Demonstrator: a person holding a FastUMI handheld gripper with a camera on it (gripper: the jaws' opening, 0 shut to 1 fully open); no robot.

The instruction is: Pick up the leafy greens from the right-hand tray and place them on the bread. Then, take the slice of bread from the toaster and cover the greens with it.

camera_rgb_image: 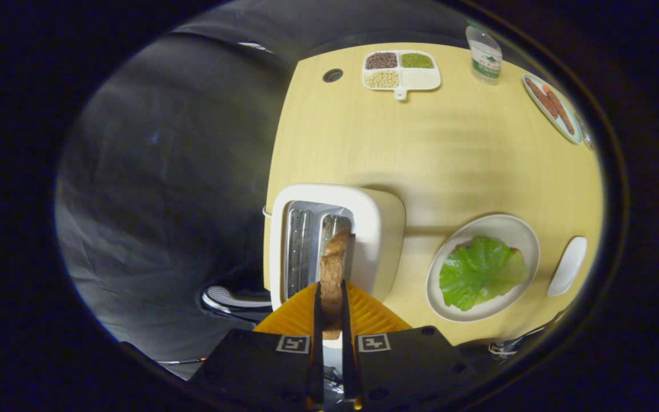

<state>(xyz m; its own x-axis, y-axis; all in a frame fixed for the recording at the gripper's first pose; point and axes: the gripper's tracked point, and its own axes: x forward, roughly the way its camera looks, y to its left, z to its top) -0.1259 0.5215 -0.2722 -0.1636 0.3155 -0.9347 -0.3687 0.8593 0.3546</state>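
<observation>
My gripper (331,292) is shut on a brown slice of bread (333,269), pinched edge-on between both fingers. The slice stands upright, its far end still at the right slot of the white toaster (375,229) just ahead of the fingers. To the right of the toaster a white round plate (515,226) holds a leafy green lettuce piece (481,272), which lies on another bread slice whose crust peeks out at its far right edge (516,250).
An empty small white oval tray (568,266) lies right of the plate. At the table's far side are a divided white dish of beans (401,70), a plastic bottle (484,54) and a plate of sausages (552,106). The table's left edge runs beside the toaster.
</observation>
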